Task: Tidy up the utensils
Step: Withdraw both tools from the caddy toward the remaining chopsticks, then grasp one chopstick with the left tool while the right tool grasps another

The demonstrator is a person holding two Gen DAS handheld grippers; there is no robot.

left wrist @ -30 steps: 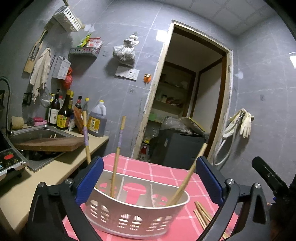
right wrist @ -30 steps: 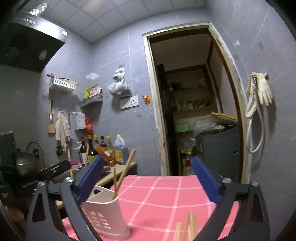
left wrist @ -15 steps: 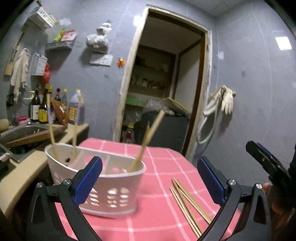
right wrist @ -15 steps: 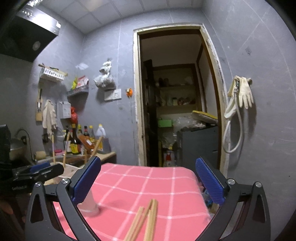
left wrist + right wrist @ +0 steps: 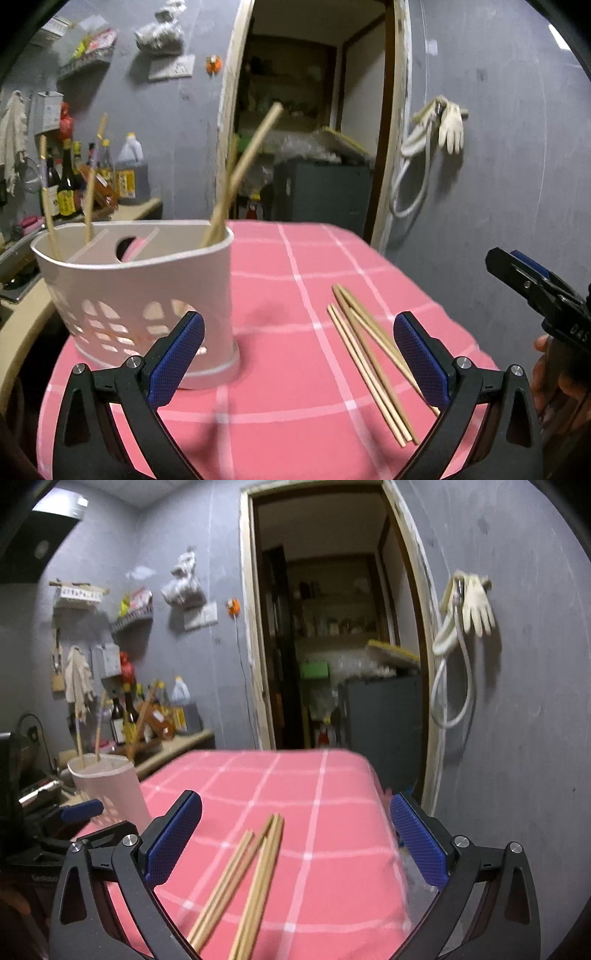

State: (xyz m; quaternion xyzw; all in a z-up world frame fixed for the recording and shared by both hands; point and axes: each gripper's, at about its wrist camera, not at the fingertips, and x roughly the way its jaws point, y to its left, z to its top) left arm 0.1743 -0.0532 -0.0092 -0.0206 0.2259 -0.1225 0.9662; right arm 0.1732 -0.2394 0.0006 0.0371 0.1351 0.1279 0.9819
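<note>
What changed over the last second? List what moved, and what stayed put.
Both views swung right, off the white utensil holder and toward the loose chopsticks on the pink checked cloth. The left tongs, earlier straddling the holder, now have it at their left. The right tongs now frame the chopsticks. Nothing was grasped or released. Both tongs stayed open; holder and chopsticks stayed put.

A pink checked table is seen; white holder at nine o'clock, loose chopsticks at three

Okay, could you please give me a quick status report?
Left gripper and right gripper open, empty. Loose chopsticks flat on the cloth, right of the holder. Nothing in the way.
</note>
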